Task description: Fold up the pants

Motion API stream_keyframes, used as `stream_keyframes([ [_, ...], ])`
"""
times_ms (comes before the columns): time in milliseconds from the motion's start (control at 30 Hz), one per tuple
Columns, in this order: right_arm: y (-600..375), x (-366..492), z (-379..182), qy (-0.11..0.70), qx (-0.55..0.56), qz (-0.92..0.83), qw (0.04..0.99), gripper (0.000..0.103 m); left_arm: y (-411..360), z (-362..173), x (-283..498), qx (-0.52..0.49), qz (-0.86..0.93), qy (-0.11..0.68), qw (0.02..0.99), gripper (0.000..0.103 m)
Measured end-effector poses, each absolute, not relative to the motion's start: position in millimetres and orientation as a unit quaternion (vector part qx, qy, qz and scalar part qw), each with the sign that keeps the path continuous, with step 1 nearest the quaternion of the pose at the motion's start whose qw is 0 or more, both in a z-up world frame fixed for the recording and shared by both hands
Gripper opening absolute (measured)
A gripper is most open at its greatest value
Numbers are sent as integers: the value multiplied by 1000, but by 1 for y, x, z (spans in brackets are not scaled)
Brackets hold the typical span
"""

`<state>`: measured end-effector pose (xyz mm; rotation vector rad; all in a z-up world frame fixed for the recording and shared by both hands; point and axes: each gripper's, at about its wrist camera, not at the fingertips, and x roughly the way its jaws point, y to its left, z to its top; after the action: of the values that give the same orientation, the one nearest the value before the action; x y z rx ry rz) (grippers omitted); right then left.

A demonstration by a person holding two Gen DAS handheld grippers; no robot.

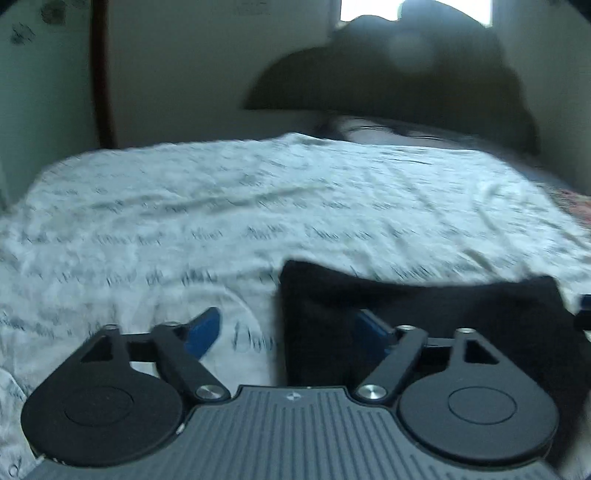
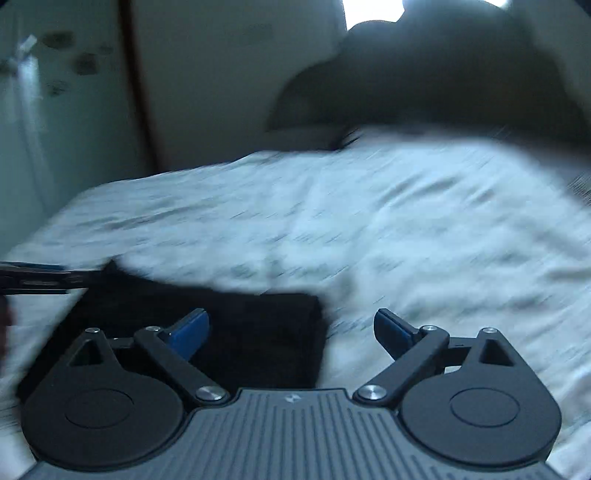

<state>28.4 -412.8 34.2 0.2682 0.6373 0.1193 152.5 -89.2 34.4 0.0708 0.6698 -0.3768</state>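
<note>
The black pants (image 1: 424,317) lie folded in a compact dark block on the white patterned bedsheet (image 1: 258,206). In the left wrist view they sit at the lower right, under my right fingertip. My left gripper (image 1: 286,330) is open, astride the pants' left edge. In the right wrist view the pants (image 2: 251,332) lie at the lower left. My right gripper (image 2: 291,332) is open, its left fingertip over the pants and its right one over the sheet (image 2: 406,221). The left gripper (image 2: 37,278) shows at the left edge there. Both views are motion-blurred.
A dark rounded headboard (image 1: 388,81) and a dark pillow (image 1: 388,131) stand at the far end of the bed. A pale wall and a dark vertical post (image 1: 103,74) rise at the left. A bright window (image 1: 413,11) is behind the headboard.
</note>
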Motion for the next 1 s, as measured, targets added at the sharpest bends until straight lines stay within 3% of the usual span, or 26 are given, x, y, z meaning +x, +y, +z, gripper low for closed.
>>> stream_keyframes([
  [200, -448, 38, 13, 361, 208, 104, 903, 97, -48, 12, 154, -83, -313, 409, 853, 89],
  [400, -464, 61, -11, 375, 306, 233, 843, 98, -58, -9, 164, -162, -383, 411, 812, 90],
  [467, -463, 73, -15, 366, 325, 239, 838, 90, -67, -9, 166, -152, -381, 412, 813, 86],
  [500, -461, 77, -15, 363, 329, 235, 840, 81, -69, -7, 166, -148, -376, 415, 815, 72],
  [533, -451, 83, -17, 371, 315, 201, 850, 49, -71, -6, 166, -143, -363, 421, 819, 49],
  [567, -451, 83, -17, 371, 315, 201, 850, 42, -69, -5, 167, -140, -354, 426, 821, 39],
  [633, -446, 78, -16, 367, 313, 195, 854, 37, -63, -4, 168, -156, -351, 423, 821, 17],
  [733, -445, 59, -8, 341, 335, 193, 857, 29, -55, 5, 160, -158, -356, 398, 831, 15],
  [1000, -410, 64, 61, 271, 328, 238, 873, 28, -26, 63, 153, -122, -339, 313, 879, 15],
])
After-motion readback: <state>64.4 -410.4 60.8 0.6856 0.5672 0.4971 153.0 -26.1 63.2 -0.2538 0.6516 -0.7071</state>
